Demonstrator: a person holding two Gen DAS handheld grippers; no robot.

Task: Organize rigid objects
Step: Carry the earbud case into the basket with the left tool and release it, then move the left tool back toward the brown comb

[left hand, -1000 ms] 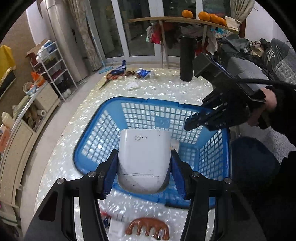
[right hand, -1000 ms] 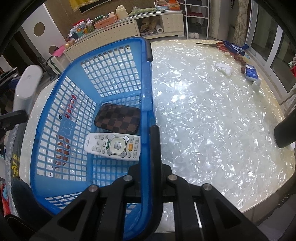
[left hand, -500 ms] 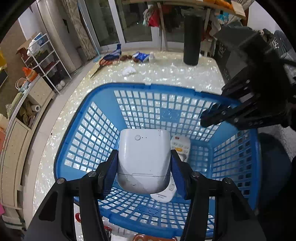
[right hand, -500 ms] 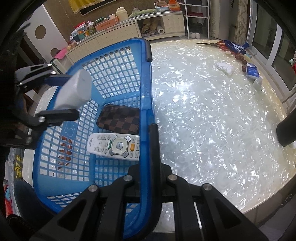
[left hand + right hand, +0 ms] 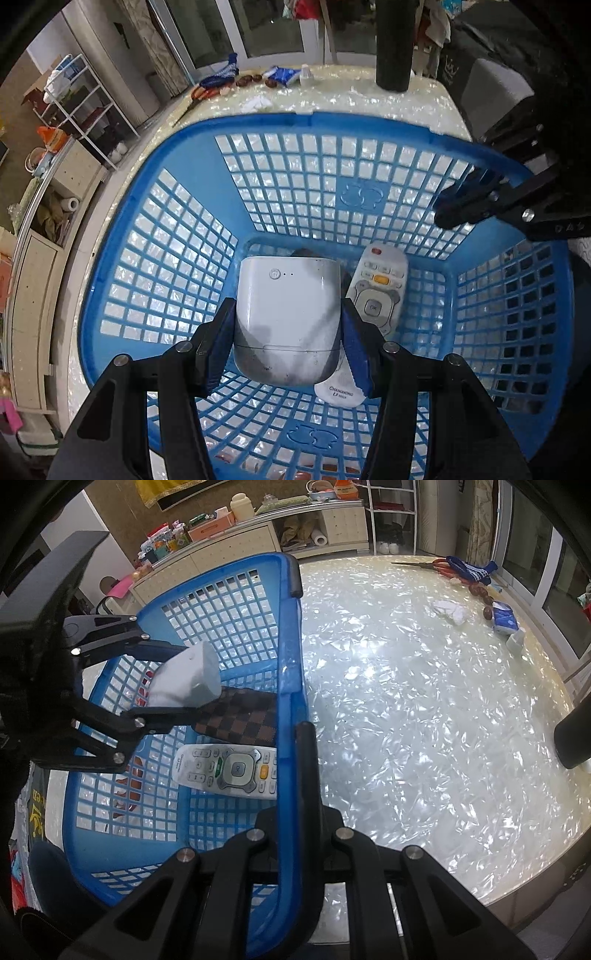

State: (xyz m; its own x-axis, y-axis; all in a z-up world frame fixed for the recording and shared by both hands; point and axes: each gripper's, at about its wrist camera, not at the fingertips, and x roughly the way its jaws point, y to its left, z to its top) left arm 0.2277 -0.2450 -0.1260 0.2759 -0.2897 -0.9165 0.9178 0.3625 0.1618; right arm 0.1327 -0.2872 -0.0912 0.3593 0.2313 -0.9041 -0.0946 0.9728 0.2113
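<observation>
My left gripper point(image 5: 288, 332) is shut on a white box-shaped device point(image 5: 287, 317) and holds it inside the blue plastic basket point(image 5: 177, 155), low over the floor. The device also shows in the right wrist view point(image 5: 186, 681), above a brown checkered wallet point(image 5: 240, 720). A white remote control point(image 5: 373, 291) lies on the basket floor beside them; it also shows in the right wrist view point(image 5: 229, 770). My right gripper point(image 5: 299, 734) is shut on the basket's rim point(image 5: 291, 657) and appears in the left wrist view point(image 5: 469, 206).
The basket stands on a pearly round table point(image 5: 424, 701). At its far side lie scissors point(image 5: 439, 565), a blue cloth point(image 5: 469, 569), a white tissue point(image 5: 452, 611), a blue packet point(image 5: 504, 618) and a black cylinder point(image 5: 393, 44). A brown comb-like thing point(image 5: 129, 779) lies outside the basket.
My left gripper has carried the white device forward over the basket rim and down into the basket, close above the wallet. The right gripper has kept its hold on the rim.
</observation>
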